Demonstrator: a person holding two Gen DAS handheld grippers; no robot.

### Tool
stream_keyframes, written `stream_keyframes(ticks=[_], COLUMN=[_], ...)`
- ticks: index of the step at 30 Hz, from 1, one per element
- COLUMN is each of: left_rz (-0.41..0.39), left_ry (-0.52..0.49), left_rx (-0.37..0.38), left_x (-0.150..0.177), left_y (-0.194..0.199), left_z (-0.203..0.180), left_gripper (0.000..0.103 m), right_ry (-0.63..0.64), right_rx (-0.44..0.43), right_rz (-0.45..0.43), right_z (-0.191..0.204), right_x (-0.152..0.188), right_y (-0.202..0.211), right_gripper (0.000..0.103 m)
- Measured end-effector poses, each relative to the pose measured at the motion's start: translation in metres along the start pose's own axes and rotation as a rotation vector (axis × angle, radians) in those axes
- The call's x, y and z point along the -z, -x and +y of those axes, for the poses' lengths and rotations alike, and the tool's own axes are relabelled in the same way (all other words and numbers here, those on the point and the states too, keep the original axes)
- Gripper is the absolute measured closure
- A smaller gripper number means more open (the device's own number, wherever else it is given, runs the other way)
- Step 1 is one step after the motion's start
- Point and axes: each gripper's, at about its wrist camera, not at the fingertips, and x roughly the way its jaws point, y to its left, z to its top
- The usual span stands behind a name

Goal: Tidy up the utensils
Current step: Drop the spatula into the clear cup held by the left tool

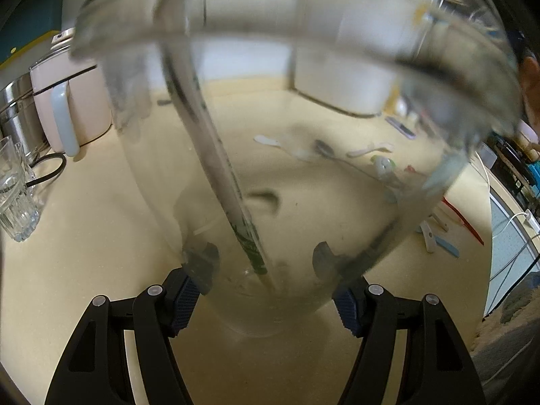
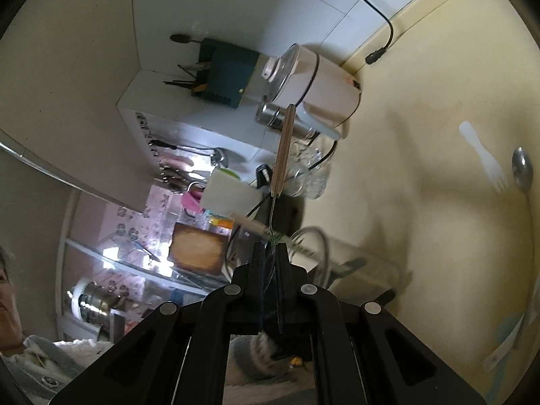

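Through the glass jar (image 1: 303, 168) I see the countertop utensils (image 1: 324, 150) only as smears — their kinds I can't tell.

Left gripper (image 1: 266, 298) jaws spread wide, clamped; right gripper (image 2: 269, 270) jaws pinched together

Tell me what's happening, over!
Left gripper clamps clear glass jar. Right gripper shut on wooden-handled metal fork. Nothing blocking.

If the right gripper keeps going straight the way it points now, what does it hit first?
Probably the cluster of clear ribbed drinking glasses, just ahead of the wooden-handled utensil that the right gripper holds; the white electric kettle lies beyond. Depth is hard to judge.
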Motion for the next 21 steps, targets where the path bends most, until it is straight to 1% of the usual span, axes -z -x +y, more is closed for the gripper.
stream_keyframes(ticks=[5, 9, 11, 15, 21], left_rz=[0.000, 0.000, 0.001, 0.001, 0.001], left_ry=[0.000, -0.001, -0.002, -0.005, -0.006], left_rx=[-0.001, -0.002, -0.003, -0.004, -0.003], left_x=[0.001, 0.000, 0.000, 0.000, 0.000], left_y=[0.000, 0.000, 0.000, 0.001, 0.002], left_z=[-0.003, -0.003, -0.005, -0.005, -0.006], left_gripper=[0.031, 0.031, 0.031, 0.031, 0.031], right_ry=[-0.013, -0.031, -0.055, -0.138, -0.239], right_rx=[0.025, 0.057, 0.055, 0.046, 0.049], right_rz=[0.091, 0.186, 0.221, 0.254, 0.300], right_z=[0.006, 0.014, 0.016, 0.015, 0.014], right_x=[0.015, 0.036, 0.045, 0.056, 0.063], right_y=[-0.001, 0.006, 0.009, 0.012, 0.006], right_gripper=[0.097, 0.097, 0.097, 0.097, 0.097])
